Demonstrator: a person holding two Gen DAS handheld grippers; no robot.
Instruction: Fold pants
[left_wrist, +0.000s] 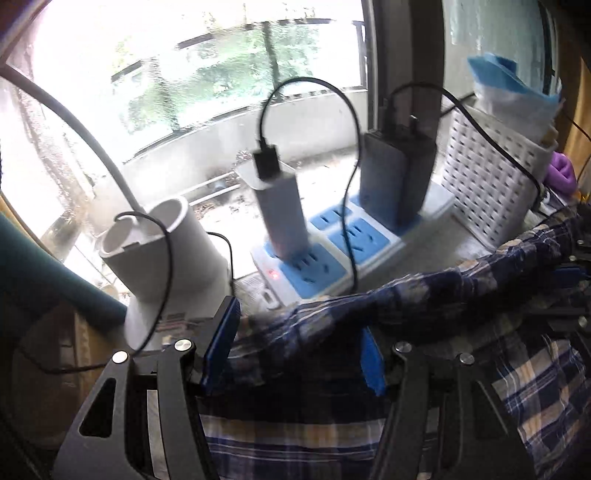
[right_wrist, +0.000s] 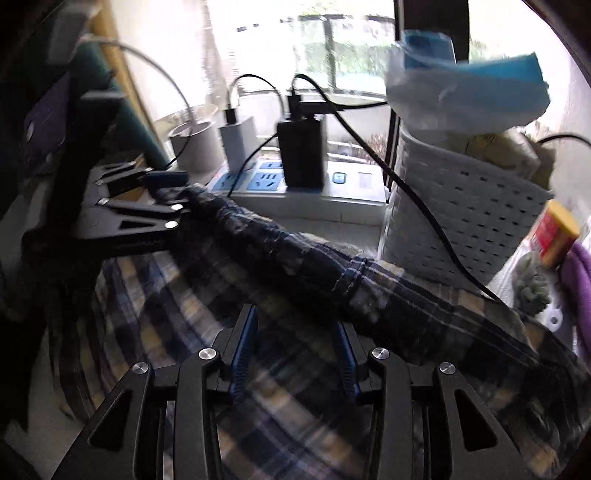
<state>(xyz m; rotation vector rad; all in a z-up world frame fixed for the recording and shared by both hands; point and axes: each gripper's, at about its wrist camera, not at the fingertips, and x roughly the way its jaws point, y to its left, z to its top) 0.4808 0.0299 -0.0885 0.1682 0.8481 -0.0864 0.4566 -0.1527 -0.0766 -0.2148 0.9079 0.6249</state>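
Observation:
Blue, white and tan plaid pants (left_wrist: 424, 306) lie bunched in front of a window ledge, with a rolled band running across; they also show in the right wrist view (right_wrist: 295, 266). My left gripper (left_wrist: 295, 347) has its blue pads apart with plaid cloth lying between and over them; it also shows at the left of the right wrist view (right_wrist: 162, 192), at the end of the band. My right gripper (right_wrist: 295, 354) has its blue pads apart over the cloth. Whether either one grips the cloth is not clear.
A white and blue power strip (left_wrist: 332, 254) with plugged chargers and black cables stands just behind the pants. A white cylinder (left_wrist: 162, 251) stands at the left. A white perforated basket (right_wrist: 461, 221) with bags stands at the right, beside a red and yellow tin (right_wrist: 554, 236).

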